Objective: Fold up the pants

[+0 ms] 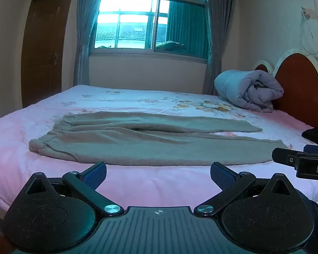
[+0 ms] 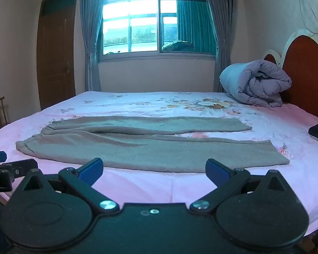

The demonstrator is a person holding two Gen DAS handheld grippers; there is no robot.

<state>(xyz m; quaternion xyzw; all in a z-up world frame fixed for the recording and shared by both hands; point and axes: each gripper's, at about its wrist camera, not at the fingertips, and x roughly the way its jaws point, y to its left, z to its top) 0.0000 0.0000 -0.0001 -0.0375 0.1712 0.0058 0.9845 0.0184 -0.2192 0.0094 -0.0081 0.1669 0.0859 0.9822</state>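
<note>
Pants (image 2: 146, 146) spread flat across bed (image 2: 137, 188), waistband left, legs right; nothing folded yet.
Left gripper (image 1: 158, 174) and right gripper (image 2: 154, 170) both spread wide, empty, just short of near edge. Best pinching near leg's waistband and hem together, then carrying evenly over far leg.

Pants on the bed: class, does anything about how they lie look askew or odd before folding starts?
Nothing is damaged. The pants lie flat on the bed, but the legs splay apart toward the cuffs, and the waistband is bunched. Both the left hand-held gripper and the right hand-held gripper are open, clear of the cloth.
</note>
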